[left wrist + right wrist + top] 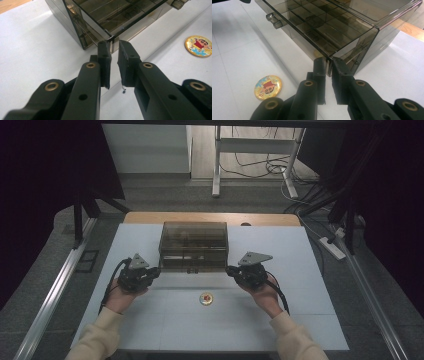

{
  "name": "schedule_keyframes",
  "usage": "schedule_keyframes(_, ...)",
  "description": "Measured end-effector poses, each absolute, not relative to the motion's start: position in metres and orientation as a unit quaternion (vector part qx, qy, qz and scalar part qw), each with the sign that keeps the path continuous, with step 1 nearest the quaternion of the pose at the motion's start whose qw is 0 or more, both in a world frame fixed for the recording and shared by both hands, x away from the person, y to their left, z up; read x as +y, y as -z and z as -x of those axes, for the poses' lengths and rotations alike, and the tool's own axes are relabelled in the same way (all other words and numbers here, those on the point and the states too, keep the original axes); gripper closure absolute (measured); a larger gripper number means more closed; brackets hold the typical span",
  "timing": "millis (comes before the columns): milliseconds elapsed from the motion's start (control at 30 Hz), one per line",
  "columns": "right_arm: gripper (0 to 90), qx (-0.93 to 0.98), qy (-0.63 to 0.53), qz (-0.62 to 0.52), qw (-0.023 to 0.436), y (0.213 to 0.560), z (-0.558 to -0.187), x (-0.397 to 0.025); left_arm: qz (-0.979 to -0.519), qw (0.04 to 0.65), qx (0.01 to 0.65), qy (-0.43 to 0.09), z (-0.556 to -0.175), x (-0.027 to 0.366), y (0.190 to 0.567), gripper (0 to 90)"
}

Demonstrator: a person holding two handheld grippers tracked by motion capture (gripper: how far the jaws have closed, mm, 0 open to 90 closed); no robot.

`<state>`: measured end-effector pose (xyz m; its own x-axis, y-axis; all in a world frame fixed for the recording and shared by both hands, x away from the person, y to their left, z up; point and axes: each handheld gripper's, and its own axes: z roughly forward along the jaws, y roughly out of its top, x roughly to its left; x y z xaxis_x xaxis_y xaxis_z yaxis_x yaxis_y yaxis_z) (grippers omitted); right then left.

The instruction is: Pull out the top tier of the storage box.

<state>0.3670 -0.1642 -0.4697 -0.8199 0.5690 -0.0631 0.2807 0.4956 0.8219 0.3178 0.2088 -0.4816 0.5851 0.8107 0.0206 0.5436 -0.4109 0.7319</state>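
Note:
A smoky see-through drawer box [194,242] stands mid-table, its top drawer [322,22] with several compartments slid slightly forward. My left gripper [157,271] is at the box's front-left corner. In the left gripper view its jaws [114,46] are nearly together with the corner edge of the drawer front [110,40] between their tips. My right gripper [229,269] is at the front-right corner, and in the right gripper view its jaws [328,62] pinch that corner's vertical edge [328,58]. Two small handles [274,21] stick out from the drawer front.
A round cartoon badge [206,298] lies flat on the white table cover [300,270] in front of the box, between my hands; it is the disc [198,46] at right in the left gripper view and the disc [268,87] at lower left in the right one. Beyond the table stand a metal frame and floor cables.

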Motion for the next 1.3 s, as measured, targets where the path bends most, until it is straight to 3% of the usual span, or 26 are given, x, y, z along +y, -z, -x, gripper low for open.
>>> schedule_keyframes(1300,81.0,0.852,-0.434,-0.244,0.163,0.4713,-0.3599,-0.1647,-0.820,0.348,0.412,-0.192,-0.3122,0.2092,0.4825,78.8)
